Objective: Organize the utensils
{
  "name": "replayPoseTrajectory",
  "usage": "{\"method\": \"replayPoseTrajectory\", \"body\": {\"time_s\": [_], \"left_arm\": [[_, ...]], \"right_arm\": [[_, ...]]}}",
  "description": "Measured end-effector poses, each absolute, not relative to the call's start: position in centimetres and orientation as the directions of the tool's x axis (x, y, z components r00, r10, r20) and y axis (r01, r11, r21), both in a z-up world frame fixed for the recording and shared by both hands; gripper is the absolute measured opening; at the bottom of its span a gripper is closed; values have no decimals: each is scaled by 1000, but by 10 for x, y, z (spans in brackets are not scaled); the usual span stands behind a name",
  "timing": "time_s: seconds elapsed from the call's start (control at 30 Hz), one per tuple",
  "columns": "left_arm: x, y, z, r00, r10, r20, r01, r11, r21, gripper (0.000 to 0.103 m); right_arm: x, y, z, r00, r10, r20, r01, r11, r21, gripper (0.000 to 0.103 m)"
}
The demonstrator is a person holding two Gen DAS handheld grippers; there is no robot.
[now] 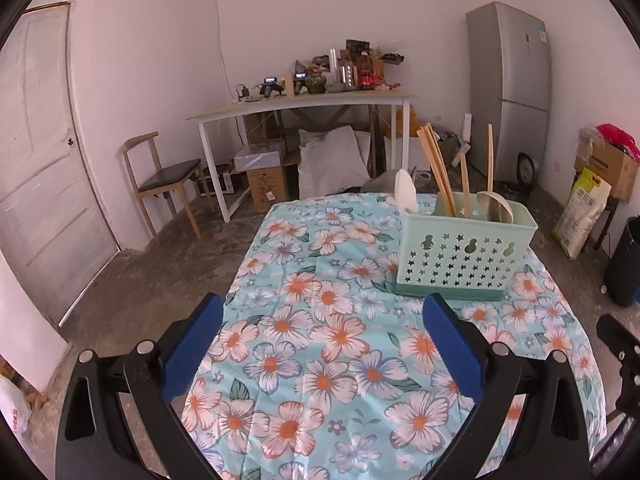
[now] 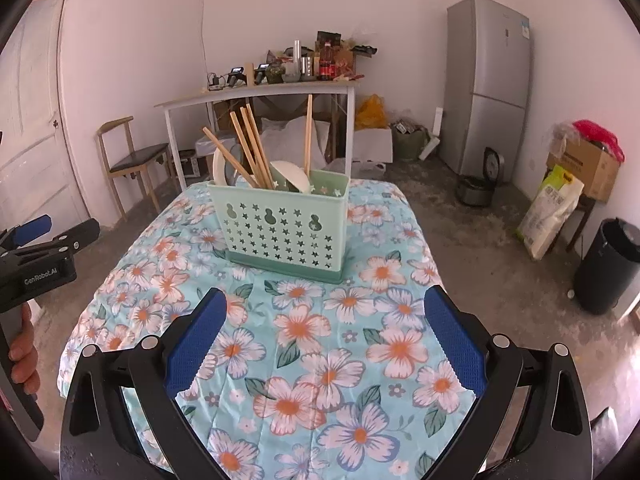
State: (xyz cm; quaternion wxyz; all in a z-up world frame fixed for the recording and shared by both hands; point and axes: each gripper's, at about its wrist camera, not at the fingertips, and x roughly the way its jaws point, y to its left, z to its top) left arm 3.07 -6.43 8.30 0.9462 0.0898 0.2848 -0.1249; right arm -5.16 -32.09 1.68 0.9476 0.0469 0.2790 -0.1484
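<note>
Both hand-held grippers hovered low over the table (image 2: 404, 216), level and pointing forward. The left hand-held gripper (image 1: 324, 320) had its blue fingers (image 1: 192, 344) spread wide with nothing between them; the right hand-held gripper (image 2: 326, 316) was equally wide and empty. A hand (image 2: 22, 352) gripped the left handle, mostly cut off at the frame edge. The mint utensil caddy (image 2: 282, 228) stood on the floral tablecloth (image 2: 304, 360) ahead, holding wooden chopsticks (image 2: 252, 148) and pale spoons (image 2: 290, 178); their lower ends were hidden inside.
</note>
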Motion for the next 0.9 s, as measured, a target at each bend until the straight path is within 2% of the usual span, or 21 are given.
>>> {"method": "replayPoseTrajectory", "body": {"time_s": [0.1, 0.4, 0.9], "left_arm": [[33, -61, 83, 799, -183, -572, 290, 952, 101, 97], [35, -50, 79, 821, -71, -567, 197, 967, 164, 97], [41, -48, 75, 810, -46, -584, 177, 970, 169, 97]], "right_arm": [[-50, -320, 16, 799, -257, -543, 308, 951, 4, 95], [-49, -321, 14, 787, -267, -556, 317, 948, -7, 95], [-49, -324, 16, 790, -266, -553, 324, 946, 8, 95]]}}
